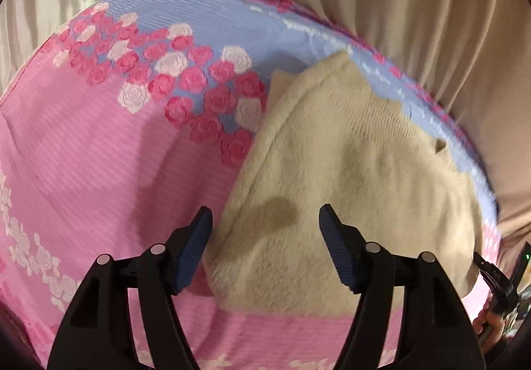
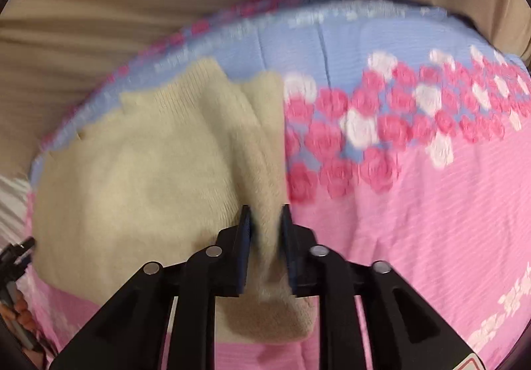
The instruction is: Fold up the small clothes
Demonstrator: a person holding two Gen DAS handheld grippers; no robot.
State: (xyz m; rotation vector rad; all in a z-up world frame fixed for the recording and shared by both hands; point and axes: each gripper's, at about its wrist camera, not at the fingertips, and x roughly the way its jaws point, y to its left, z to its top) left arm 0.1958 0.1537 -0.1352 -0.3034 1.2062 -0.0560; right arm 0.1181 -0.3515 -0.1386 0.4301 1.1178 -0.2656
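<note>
A small cream fleece garment (image 1: 345, 177) lies partly folded on a pink and blue floral bedspread (image 1: 99, 154). My left gripper (image 1: 265, 227) is open, its fingers hovering over the garment's near left edge, holding nothing. In the right wrist view the same cream garment (image 2: 139, 171) lies left of centre. My right gripper (image 2: 265, 234) is shut on a raised fold of the garment's right edge, which hangs down between the blue pads (image 2: 246, 237). This view is blurred by motion.
Beige curtain or sheet fabric (image 1: 398, 5) hangs beyond the far edge of the bedspread. The right gripper and the hand holding it (image 1: 497, 287) show at the left view's right edge. Open bedspread (image 2: 415, 220) spreads to the right of the garment.
</note>
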